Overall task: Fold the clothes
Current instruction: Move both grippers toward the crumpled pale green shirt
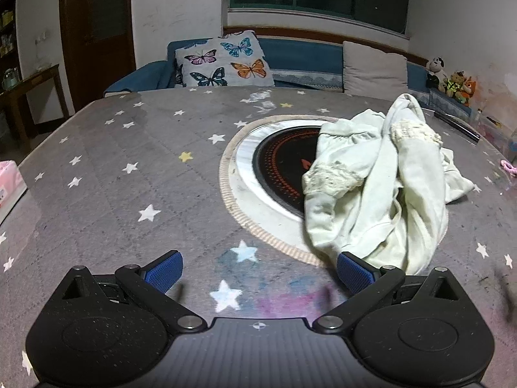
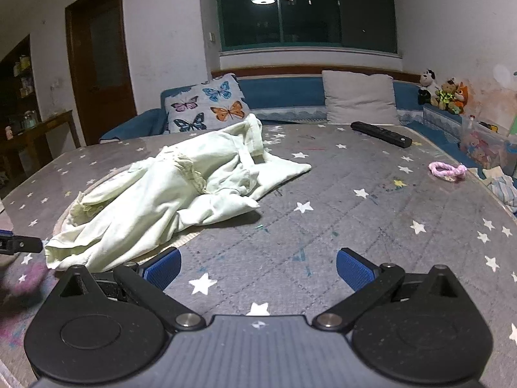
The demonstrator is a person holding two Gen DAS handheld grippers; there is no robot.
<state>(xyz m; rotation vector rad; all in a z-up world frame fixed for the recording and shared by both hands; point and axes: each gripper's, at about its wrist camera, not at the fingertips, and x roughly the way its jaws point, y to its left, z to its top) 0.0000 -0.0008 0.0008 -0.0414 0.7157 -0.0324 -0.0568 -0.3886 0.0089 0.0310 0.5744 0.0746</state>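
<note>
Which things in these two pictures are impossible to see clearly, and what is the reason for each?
- Round burner, left wrist view: its right part lies under the crumpled pale green garment.
- Garment's type: bunched up in both views, cannot tell.
- Pink box, left wrist view: cut by the left edge.
- Left gripper, right wrist view: only a tip shows at the edge.

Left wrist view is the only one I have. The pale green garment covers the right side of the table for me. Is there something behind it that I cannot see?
Observer: Yes. A black remote control lies near the far edge of the table, beyond the pale green garment.
Operator: Anything else on that side?
Observer: A pink braided loop lies flat near the table's right edge, apart from the garment.
Operator: Is the right gripper holding cloth?
Observer: No. The right gripper is open over bare table, with the garment's near hem just to its left.
</note>
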